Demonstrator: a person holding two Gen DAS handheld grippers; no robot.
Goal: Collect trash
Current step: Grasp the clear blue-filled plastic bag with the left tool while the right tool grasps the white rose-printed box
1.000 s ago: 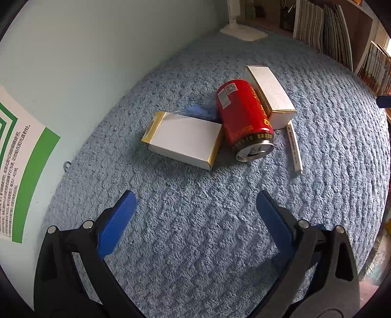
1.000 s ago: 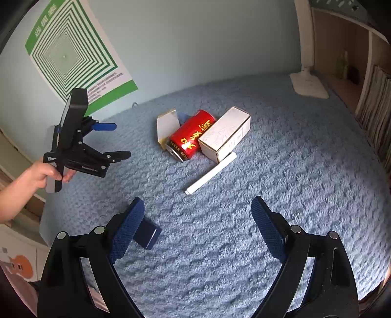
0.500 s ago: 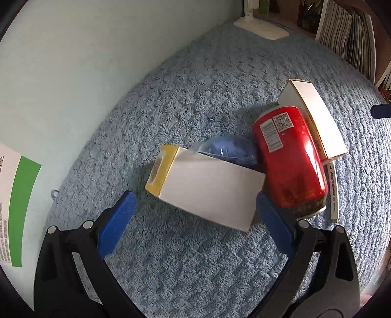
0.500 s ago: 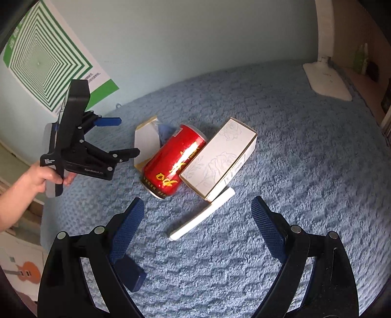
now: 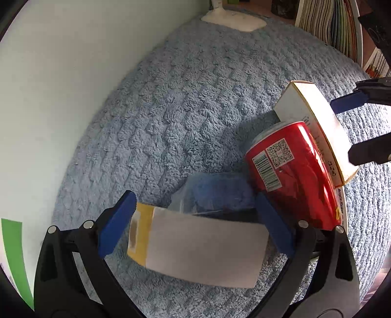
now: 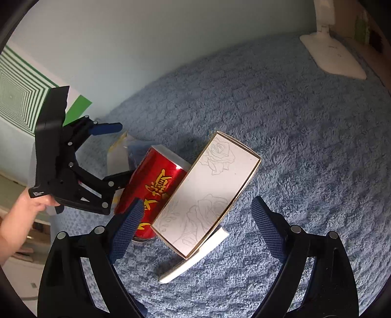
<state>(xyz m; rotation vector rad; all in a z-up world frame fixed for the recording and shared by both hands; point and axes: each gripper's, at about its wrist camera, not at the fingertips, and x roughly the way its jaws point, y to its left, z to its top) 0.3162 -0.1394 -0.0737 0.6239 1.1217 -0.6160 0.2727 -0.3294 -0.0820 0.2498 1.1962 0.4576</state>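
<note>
A white box with a yellow end (image 5: 202,247) lies on the blue rug between the open fingers of my left gripper (image 5: 195,228). Behind it lies a clear wrapper with something blue inside (image 5: 215,193). A red can (image 5: 293,176) lies on its side to the right, beside a second white box (image 5: 317,127). In the right wrist view my open right gripper (image 6: 195,232) straddles that rose-printed box (image 6: 207,193); the can (image 6: 156,188) is at its left and a white marker (image 6: 195,259) pokes out underneath. The left gripper (image 6: 110,154) shows at the left.
The blue rug (image 5: 195,97) meets a pale wall on the left. A white lamp base (image 6: 334,56) stands at the far edge. Books on a shelf (image 5: 325,22) stand at the far right. A green-striped poster (image 6: 17,90) hangs on the wall.
Both grippers have moved forward and down toward the pile. The left fingers now flank the yellow-ended box, the right fingers the rose-printed box. Both stay open.
</note>
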